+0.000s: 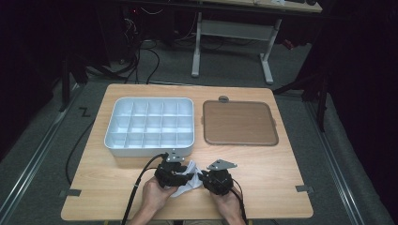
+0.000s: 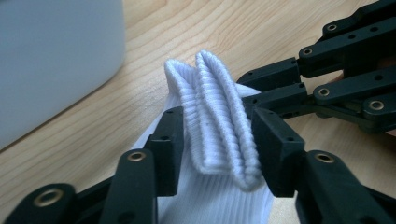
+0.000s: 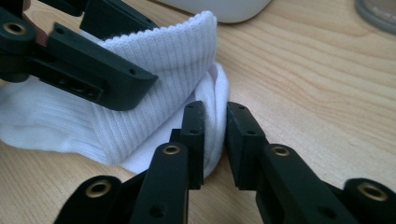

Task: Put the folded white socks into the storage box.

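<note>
Table: light wood, bare at the near edge where the work sits.
Divided tray: white, many compartments, all looking empty; far left of the table, just beyond the grippers.
Brown lid: flat, lying to the right of the tray, well apart from the work.
Sock: white ribbed knit, bunched on the table near the front edge, between the two grippers. Cuff stands up in folded layers.
Left gripper: jaws part-open, straddling the folded cuff; the pads lie close against the ribbing, but a firm pinch cannot be confirmed. Reads as loose.
Right gripper: jaws narrow, a thin edge of sock between them; the fabric looks pinched and pulled up slightly.
Step (judgement): folding or bundling the sock, mid re-grip; right holds, left resets.
Next move (judgement): left needs to close squarely on all cuff layers before any lift or roll; a missed layer would let the bundle spring open.
</note>
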Demonstrator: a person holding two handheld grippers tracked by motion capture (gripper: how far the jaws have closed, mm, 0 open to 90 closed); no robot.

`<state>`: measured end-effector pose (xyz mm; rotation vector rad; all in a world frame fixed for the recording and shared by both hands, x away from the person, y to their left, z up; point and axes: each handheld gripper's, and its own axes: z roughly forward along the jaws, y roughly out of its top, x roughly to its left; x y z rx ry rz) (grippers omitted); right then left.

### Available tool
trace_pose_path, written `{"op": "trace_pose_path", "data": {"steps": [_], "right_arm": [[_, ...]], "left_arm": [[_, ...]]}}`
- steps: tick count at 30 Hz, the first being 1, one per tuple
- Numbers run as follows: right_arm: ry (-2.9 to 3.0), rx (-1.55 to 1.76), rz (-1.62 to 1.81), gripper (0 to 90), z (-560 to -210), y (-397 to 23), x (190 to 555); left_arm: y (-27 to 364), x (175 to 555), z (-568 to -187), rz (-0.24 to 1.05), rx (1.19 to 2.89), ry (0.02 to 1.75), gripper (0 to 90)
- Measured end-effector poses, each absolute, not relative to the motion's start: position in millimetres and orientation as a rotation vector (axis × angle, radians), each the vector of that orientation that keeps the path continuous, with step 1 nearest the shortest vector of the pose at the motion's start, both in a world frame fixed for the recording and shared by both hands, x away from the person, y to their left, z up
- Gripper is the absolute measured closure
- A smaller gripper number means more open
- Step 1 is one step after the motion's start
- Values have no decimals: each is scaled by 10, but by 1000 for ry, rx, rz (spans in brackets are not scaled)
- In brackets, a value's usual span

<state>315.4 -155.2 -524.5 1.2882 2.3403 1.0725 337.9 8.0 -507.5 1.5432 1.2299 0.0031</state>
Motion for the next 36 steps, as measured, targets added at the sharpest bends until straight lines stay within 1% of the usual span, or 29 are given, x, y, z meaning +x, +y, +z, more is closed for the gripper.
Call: {"op": "trace_pose_path", "data": {"steps": [4, 12, 20, 26, 32, 34, 36], "right_arm": [[2329, 1268, 1077, 755, -5184, -1558, 3138], [2302, 1255, 1097, 748, -5104, -1622, 3109], [2272, 1231, 1130, 753, -4934, -1715, 3051], [2292, 1168, 1121, 753, -4840, -1645, 3028], [2307, 1110, 1137, 753, -4750, -1549, 2994], [2321, 1093, 1128, 743, -4737, -1497, 2991], [2334, 1074, 1120, 713, -4737, -1436, 2999]], "left_arm": [[145, 3374, -5015, -11, 1518, 1231, 499], [235, 3330, -4906, -15, 1481, 1229, 454], [391, 3249, -4887, 14, 1482, 1249, 451], [550, 3172, -4953, 39, 1489, 1278, 454], [575, 3112, -5056, 55, 1505, 1292, 458], [557, 3102, -5088, 59, 1515, 1291, 457], [536, 3095, -5109, 69, 1523, 1289, 456]]}}
